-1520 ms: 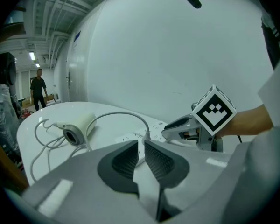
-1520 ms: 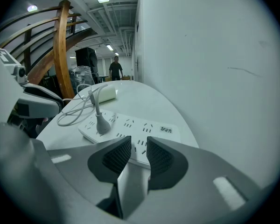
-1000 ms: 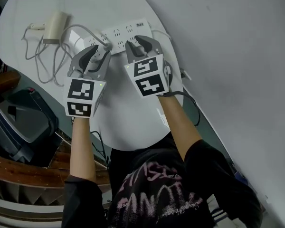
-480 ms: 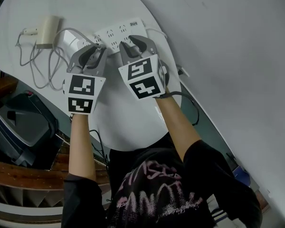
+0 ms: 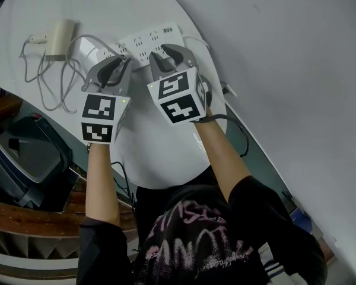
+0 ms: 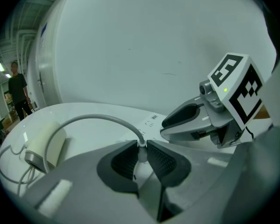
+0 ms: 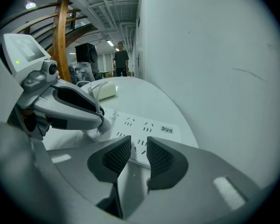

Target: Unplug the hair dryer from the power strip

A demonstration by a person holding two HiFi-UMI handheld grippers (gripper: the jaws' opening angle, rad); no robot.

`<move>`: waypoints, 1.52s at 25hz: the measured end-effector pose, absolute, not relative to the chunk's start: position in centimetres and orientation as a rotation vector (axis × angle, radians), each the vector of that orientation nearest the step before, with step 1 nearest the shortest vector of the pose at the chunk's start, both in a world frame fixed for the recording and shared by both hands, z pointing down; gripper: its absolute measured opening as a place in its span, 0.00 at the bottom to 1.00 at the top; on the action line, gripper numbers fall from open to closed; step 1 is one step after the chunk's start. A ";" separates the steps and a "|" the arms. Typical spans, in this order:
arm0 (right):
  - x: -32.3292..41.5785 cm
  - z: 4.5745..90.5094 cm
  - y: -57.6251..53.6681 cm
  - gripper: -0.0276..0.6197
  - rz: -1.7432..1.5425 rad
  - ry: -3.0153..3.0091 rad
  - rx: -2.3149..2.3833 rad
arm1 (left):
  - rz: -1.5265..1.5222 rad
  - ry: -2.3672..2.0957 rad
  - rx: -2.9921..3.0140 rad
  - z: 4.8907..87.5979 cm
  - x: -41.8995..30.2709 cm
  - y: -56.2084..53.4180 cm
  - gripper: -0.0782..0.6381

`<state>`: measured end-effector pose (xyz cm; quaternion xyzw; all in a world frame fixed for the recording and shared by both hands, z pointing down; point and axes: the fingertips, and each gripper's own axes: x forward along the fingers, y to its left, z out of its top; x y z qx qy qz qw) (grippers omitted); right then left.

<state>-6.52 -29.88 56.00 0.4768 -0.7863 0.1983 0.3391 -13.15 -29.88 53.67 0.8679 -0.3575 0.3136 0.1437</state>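
The white power strip point(image 5: 143, 40) lies at the far side of the round white table point(image 5: 160, 147). A beige hair dryer point(image 5: 59, 37) rests left of it, its grey cord point(image 6: 98, 120) looping to a white plug point(image 6: 141, 154) in the strip point(image 6: 150, 122). My left gripper point(image 5: 115, 64) is shut on that plug, its pads point(image 6: 126, 160) on either side of it. My right gripper point(image 5: 169, 53) hovers just right of the left one, over the strip's near edge point(image 7: 144, 125). Its jaws point(image 7: 139, 146) are almost together with nothing between them.
A white wall point(image 5: 285, 70) runs along the table's right side. The strip's own cable point(image 5: 228, 91) drops over the right edge. A dark case point(image 5: 24, 153) and curved wooden rails point(image 5: 24, 215) are on the floor to the left. A person point(image 7: 120, 57) stands far off.
Both grippers have drawn a little closer to each other and to the strip compared with a second ago. Almost nothing differs from half a second ago.
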 end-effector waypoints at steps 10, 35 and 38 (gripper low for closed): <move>-6.5 56.1 -29.9 0.22 0.524 -2.034 1.231 | 0.873 -1.047 2.501 53.3 -13.3 -29.9 0.19; -6.2 54.7 -29.9 0.20 0.474 -2.086 1.265 | 0.543 -1.383 2.499 45.4 -17.9 -29.5 0.20; -5.9 52.7 -30.1 0.10 0.458 -2.137 1.346 | 0.536 -1.414 2.462 45.5 -18.6 -28.9 0.20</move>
